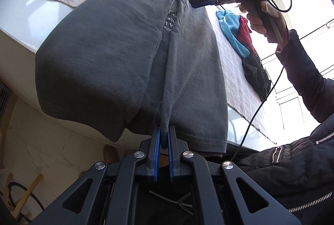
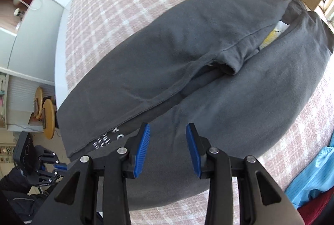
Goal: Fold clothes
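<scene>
One grey T-shirt (image 2: 208, 70), one pink checked blanket (image 2: 125, 6), two grippers, two wooden stools (image 2: 49, 118).

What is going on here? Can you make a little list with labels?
Garment: dark grey cotton T-shirt with white lettering, sides folded inward
Surface: pink checked blanket
Left gripper: shut on the T-shirt's hem
Right gripper: open, above the T-shirt
Nearby: blue and red crumpled clothes pile

T-shirt (image 2: 187, 62) lies on blanket (image 2: 117, 6), overhanging edge.
</scene>
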A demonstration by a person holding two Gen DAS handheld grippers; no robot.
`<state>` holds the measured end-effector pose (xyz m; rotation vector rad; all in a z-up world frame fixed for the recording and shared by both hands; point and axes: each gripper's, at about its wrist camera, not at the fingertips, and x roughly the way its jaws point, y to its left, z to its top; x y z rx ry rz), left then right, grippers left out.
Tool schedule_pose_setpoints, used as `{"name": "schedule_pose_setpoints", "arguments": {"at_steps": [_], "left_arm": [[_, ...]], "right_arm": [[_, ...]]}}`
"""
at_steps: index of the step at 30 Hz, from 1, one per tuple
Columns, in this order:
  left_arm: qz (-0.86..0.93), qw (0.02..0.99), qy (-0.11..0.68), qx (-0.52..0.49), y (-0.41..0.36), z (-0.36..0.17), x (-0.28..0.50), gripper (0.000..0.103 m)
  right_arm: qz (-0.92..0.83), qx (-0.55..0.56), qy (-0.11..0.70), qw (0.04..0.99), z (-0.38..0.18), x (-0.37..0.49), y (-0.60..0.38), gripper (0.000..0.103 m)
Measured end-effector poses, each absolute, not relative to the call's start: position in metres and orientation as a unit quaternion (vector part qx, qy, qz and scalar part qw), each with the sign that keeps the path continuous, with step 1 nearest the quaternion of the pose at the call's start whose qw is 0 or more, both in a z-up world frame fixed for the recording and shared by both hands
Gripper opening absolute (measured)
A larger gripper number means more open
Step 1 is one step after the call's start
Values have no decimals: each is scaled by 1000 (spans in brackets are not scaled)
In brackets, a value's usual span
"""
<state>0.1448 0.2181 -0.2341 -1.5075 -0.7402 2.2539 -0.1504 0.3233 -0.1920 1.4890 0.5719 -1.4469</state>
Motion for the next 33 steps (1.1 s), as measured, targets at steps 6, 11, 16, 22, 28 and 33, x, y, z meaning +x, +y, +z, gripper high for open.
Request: {"name": "schedule_pose_setpoints", "arguments": {"at_steps": [6,11,16,22,28,33], "left_arm": [[782,189,-276,-525,222,-230,144,5],[771,195,-329,-509,210,-233,151,5],[774,146,-339,-515,194,-235,160,5],[790,198,-306,-493,222,-196,153,5],[793,179,-301,-498,223,-200,145,5],[775,157,-320,-522,206,-219,157,5]], "right_arm": [[-577,599,305,464,-211,-124,327,36],[-578,600,296,467,-210,-112,357,36],[-568,598,319,467,-218,-92,379,36],[-556,594,341,471,-225,-77,371,37],[-554,559,364,497,-239,-54,346,37],[-552,565,384,478,-248,-53,359,10]]}}
